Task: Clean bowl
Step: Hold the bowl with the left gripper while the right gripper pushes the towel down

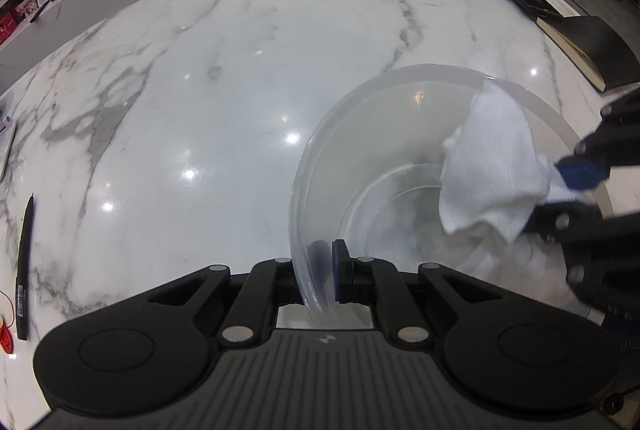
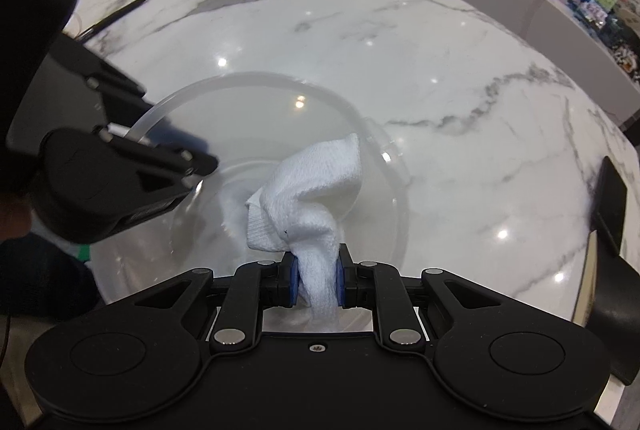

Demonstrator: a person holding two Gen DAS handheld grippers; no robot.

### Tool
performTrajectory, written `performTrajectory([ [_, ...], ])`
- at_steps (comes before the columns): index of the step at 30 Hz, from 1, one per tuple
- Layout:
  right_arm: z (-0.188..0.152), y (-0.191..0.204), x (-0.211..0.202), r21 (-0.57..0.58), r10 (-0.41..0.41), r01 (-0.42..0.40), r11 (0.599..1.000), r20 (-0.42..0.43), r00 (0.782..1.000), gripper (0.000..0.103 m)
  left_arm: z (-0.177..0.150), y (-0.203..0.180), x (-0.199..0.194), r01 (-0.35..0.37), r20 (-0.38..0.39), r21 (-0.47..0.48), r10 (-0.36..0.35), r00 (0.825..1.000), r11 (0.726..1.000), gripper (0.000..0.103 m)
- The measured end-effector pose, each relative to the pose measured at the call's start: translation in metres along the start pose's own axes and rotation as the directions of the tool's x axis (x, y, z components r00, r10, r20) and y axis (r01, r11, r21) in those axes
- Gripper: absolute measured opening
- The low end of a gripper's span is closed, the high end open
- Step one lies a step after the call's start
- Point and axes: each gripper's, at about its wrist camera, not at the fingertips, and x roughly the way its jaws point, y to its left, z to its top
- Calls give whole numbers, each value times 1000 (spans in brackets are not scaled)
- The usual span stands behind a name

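left wrist view: left gripper (image 1: 326,272) clenched on the near rim of the clear bowl (image 1: 340,133), lower right of frame on the marble table (image 1: 224,69) | right wrist view: right gripper (image 2: 316,284) grasping white cloth (image 2: 316,189) inside bowl, centre frame | progress: wiping under way, judged unfinished.

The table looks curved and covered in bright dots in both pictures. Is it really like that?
No. Left wrist view: the fisheye lens bows the marble table; the dots are ceiling-light glare. Right wrist view: same bowing and glare on the table, and the clear bowl shows a reflected lamp; the white cloth stays sharp.
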Motion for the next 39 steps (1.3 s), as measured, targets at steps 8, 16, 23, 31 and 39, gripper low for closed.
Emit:
performTrajectory([
  [8,-3,9,0,-28,65,-66,997,-30,997,15,1,1,-1,6,-7,-9,-6,1000,1000,7],
  [16,-3,15,-5,-24,163,-164,986,-32,986,15,0,2,-1,7,-6,-12,-7,1000,1000,7],
  [23,-4,17,-6,-45,166,-168,985,-47,985,15,1,1,-1,7,-6,-11,-7,1000,1000,7],
  [31,-10,13,-15,-89,125,-129,988,-56,991,15,0,-1,-1,21,-10,-2,-21,1000,1000,7],
  [39,-11,-1,-26,-50,91,-91,995,-13,996,15,-1,-3,-1,16,-10,5,-16,1000,1000,7],
])
